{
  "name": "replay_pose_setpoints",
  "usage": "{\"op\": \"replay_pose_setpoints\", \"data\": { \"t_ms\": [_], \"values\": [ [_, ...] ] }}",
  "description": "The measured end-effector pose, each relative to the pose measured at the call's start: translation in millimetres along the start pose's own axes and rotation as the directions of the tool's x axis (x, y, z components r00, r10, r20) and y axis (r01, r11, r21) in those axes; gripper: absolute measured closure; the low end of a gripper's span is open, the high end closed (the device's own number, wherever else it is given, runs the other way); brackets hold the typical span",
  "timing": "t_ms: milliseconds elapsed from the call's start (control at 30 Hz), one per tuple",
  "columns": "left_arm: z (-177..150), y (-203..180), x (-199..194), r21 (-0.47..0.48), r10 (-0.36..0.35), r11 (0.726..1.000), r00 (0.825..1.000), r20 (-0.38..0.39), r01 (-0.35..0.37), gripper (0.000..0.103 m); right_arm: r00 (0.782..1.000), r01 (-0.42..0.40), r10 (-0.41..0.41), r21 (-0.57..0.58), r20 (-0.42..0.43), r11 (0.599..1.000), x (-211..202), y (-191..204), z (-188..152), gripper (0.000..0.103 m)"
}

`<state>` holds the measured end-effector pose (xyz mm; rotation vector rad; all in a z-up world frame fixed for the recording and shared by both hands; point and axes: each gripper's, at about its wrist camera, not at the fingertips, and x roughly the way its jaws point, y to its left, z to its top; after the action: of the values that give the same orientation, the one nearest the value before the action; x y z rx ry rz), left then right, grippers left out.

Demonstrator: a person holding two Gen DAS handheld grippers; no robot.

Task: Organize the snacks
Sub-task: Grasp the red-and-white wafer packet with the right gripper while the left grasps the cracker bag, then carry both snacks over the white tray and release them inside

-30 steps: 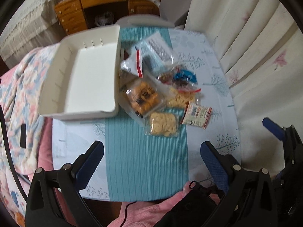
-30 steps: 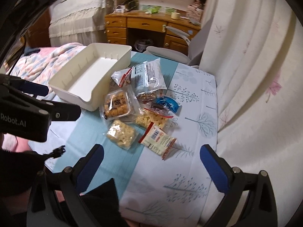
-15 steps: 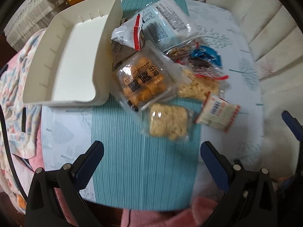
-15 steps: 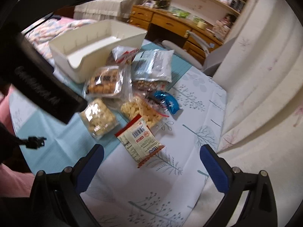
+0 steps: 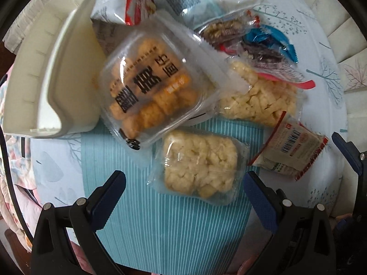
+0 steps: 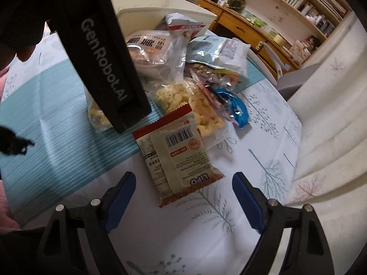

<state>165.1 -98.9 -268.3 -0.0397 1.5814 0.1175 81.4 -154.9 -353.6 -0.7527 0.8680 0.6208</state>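
Observation:
A pile of snack packs lies on the table beside a white bin. My left gripper is open, low over a clear pack of pale puffed snack. Beyond it lie a clear tray of orange biscuits, a zip bag of pale puffs and a blue wrapper. My right gripper is open, just short of a red-edged sachet, which also shows in the left wrist view. The left gripper's black body hides part of the pile in the right wrist view.
A teal striped runner crosses the white tree-print tablecloth. A cream curtain hangs close on the right. A wooden desk with shelves and a grey chair stand behind. A floral bedspread lies left.
Both grippers have moved forward and down toward the snack pile. The left now hovers over the pale puffed pack; the right has closed in on the red-edged sachet.

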Motion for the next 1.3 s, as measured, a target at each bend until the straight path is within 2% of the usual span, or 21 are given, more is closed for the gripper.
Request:
{"op": "replay_pose_setpoints", "data": {
  "t_ms": [167, 267, 367, 467, 533, 600, 733, 933, 1100, 1200, 1300],
  "values": [
    [5.0, -1.4, 19.9, -0.013, -0.027, 1.0, 0.999, -0.02, 0.027, 0.002, 0.999, -0.01, 0.011, -0.022, 0.035, 1.0, 10.0, 1.3, 0.7, 0.018],
    [9.8, -5.4, 35.4, -0.004, -0.006, 1.0, 1.0, -0.025, 0.006, 0.003, 0.998, -0.019, 0.021, -0.041, 0.051, 0.999, 13.2, 3.2, 0.4, 0.024],
    [16.1, -9.8, 47.5, -0.02, -0.027, 0.999, 0.999, -0.03, 0.027, 0.004, 0.996, -0.037, 0.04, -0.047, 0.076, 0.998, 12.4, 3.0, -0.1, 0.025],
    [17.4, -4.5, 58.7, -0.035, -0.051, 0.998, 0.998, -0.029, 0.05, 0.012, 0.995, -0.055, 0.059, -0.049, 0.083, 0.997, 12.4, 1.2, 0.5, 0.027],
    [17.2, -2.1, 64.6, -0.044, -0.059, 0.997, 0.998, -0.035, 0.057, 0.016, 0.994, -0.073, 0.076, -0.05, 0.08, 0.996, 12.6, -0.3, 1.4, 0.035],
    [17.7, 1.7, 69.1, -0.06, -0.088, 0.995, 0.996, -0.036, 0.085, 0.023, 0.993, -0.09, 0.093, -0.043, 0.073, 0.995, 12.7, -1.0, 1.9, 0.04],
    [16.0, 12.9, 78.9, -0.066, -0.109, 0.992, 0.993, -0.036, 0.106, 0.032, 0.992, -0.113, 0.114, -0.008, 0.053, 0.994, 12.3, -3.5, 3.0, 0.045],
    [8.2, 17.6, 93.2, -0.078, -0.108, 0.992, 0.992, -0.068, 0.103, 0.034, 0.988, -0.155, 0.154, 0.05, 0.014, 0.987, 11.2, -7.8, 1.9, 0.049],
    [-4.6, 31.7, 97.9, -0.08, -0.102, 0.992, 0.992, -0.081, 0.095, 0.034, 0.978, -0.2, 0.206, 0.143, -0.028, 0.969, 7.6, -13.4, -4.4, 0.05],
    [-11.1, 42.8, 97.1, -0.083, -0.105, 0.992, 0.992, -0.076, 0.099, 0.034, 0.97, -0.225, 0.239, 0.197, -0.051, 0.954, 6.0, -16.0, -8.1, 0.05],
    [-14.8, 58.6, 91.4, -0.098, -0.124, 0.988, 0.99, -0.06, 0.118, 0.034, 0.948, -0.273, 0.309, 0.315, -0.07, 0.909, 6.3, -19.6, -14.0, 0.051]
  ]
}}
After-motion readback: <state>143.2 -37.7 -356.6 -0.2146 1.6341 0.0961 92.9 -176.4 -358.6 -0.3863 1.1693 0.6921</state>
